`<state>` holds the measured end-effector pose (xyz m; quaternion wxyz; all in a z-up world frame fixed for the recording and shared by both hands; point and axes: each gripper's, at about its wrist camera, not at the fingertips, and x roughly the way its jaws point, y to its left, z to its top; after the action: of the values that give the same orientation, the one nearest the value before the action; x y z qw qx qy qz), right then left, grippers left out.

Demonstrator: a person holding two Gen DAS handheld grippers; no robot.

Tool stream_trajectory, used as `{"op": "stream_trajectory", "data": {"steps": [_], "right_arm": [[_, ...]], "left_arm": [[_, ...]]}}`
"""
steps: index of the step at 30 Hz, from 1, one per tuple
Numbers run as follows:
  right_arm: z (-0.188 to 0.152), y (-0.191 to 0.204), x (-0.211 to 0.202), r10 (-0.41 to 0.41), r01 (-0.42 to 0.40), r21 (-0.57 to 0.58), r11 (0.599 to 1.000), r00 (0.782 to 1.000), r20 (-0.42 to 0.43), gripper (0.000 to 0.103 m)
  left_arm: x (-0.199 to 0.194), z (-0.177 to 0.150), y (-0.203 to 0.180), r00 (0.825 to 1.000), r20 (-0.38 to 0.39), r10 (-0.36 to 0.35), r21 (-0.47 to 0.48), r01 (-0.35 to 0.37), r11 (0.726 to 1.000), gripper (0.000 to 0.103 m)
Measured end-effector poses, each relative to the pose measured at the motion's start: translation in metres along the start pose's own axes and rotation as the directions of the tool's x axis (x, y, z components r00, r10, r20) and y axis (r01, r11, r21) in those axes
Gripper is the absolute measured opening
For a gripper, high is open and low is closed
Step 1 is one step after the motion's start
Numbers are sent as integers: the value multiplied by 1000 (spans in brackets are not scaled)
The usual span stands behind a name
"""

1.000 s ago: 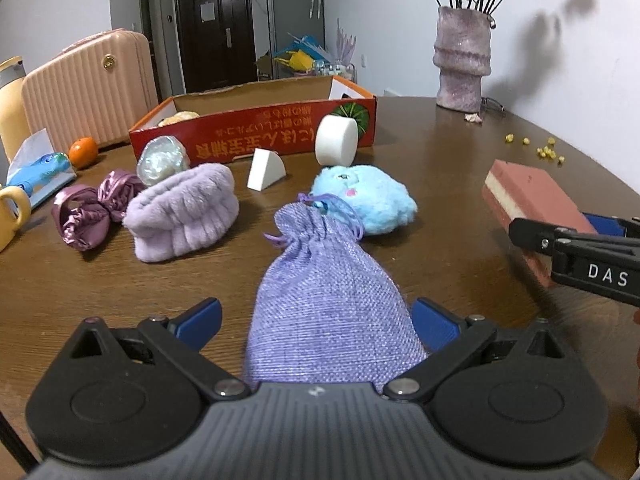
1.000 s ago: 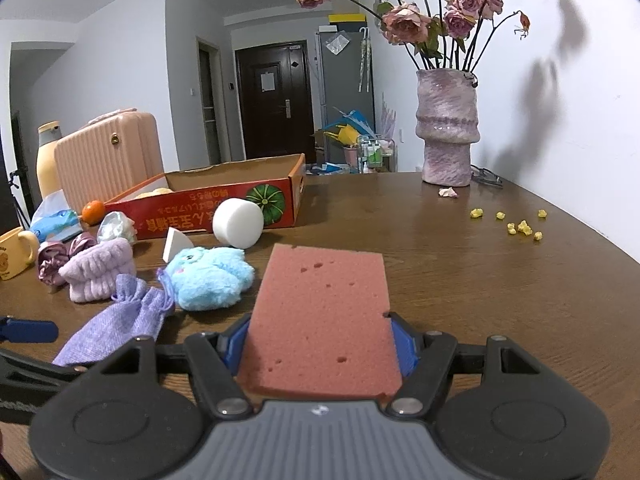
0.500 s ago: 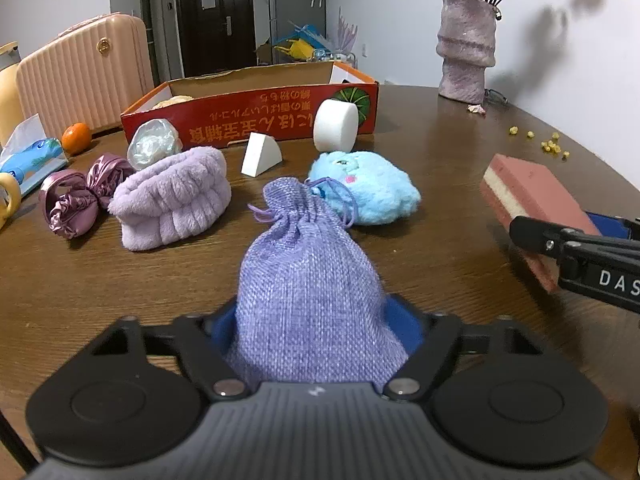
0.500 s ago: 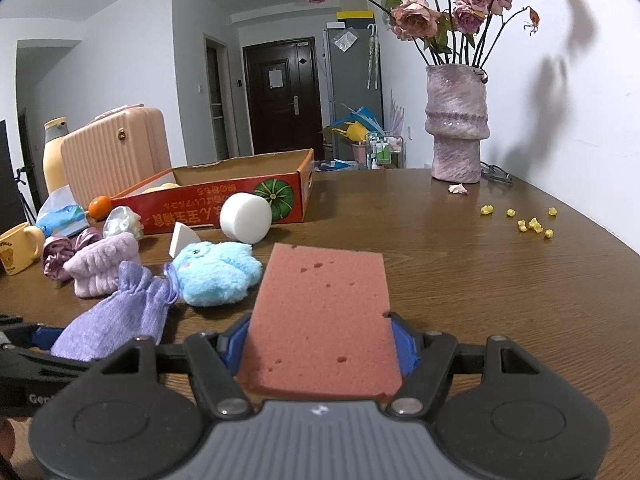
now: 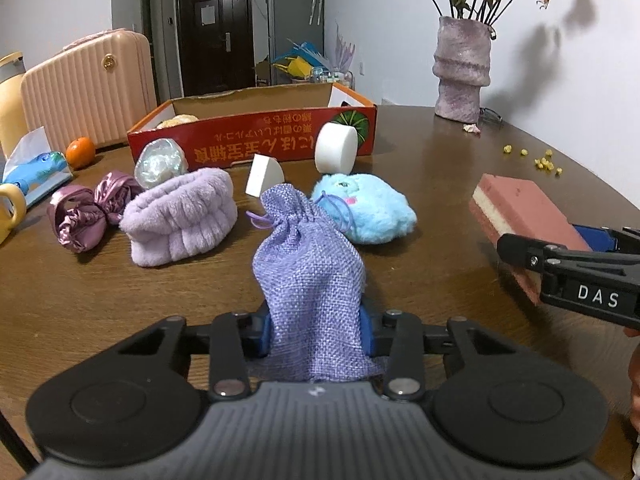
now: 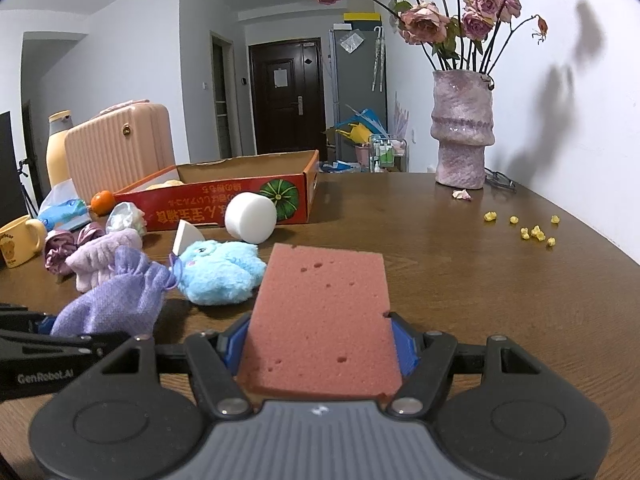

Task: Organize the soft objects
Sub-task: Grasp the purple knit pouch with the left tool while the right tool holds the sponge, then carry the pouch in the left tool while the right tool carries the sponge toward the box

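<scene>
My left gripper [image 5: 316,328] has a purple drawstring pouch [image 5: 308,264] between its blue pads; the jaws are closing and squeeze its lower end, lifting it off the wooden table [image 5: 420,272]. My right gripper [image 6: 320,344] is shut on a pink sponge [image 6: 324,304], held flat above the table. Beyond the pouch lie a blue plush toy [image 5: 368,208], a lilac fluffy band [image 5: 180,216], a satin scrunchie [image 5: 84,216], a white foam cylinder [image 5: 336,152] and a white foam wedge [image 5: 262,174]. A red cardboard box [image 5: 256,140] stands open behind them.
A pink vase [image 5: 462,68] with dried roses stands at the back right, yellow crumbs [image 5: 544,160] near it. At the left are a peach suitcase [image 5: 88,88], an orange [image 5: 80,153], a tissue pack [image 5: 36,168] and a yellow mug [image 5: 8,208].
The left jaws went from wide open beside the pouch to pinching it, and the pouch now stands up off the table. The right gripper and its sponge kept still.
</scene>
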<state>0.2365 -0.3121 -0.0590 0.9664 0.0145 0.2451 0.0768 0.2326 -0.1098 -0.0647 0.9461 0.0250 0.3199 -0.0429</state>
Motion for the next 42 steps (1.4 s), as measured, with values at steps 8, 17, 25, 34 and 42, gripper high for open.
{"op": "stream_trajectory", "data": {"steps": [8, 17, 25, 34, 42], "right_arm": [[7, 9, -3, 4, -4, -16, 1000, 1000, 8, 68], [22, 27, -4, 9, -8, -49, 999, 1000, 29, 69], [37, 46, -1, 13, -9, -77, 997, 999, 44, 69], [54, 67, 10, 15, -10, -106, 994, 999, 50, 69], [71, 80, 22, 18, -11, -118, 993, 998, 58, 69]], "left_arm": [[-13, 6, 8, 999, 37, 10, -12, -9, 1000, 39], [-25, 17, 23, 996, 86, 9, -27, -7, 1000, 39], [-32, 29, 40, 992, 127, 15, -42, -10, 999, 39], [-35, 46, 62, 986, 166, 14, -65, -4, 998, 39], [-32, 62, 81, 981, 193, 19, -84, -3, 996, 39]]}}
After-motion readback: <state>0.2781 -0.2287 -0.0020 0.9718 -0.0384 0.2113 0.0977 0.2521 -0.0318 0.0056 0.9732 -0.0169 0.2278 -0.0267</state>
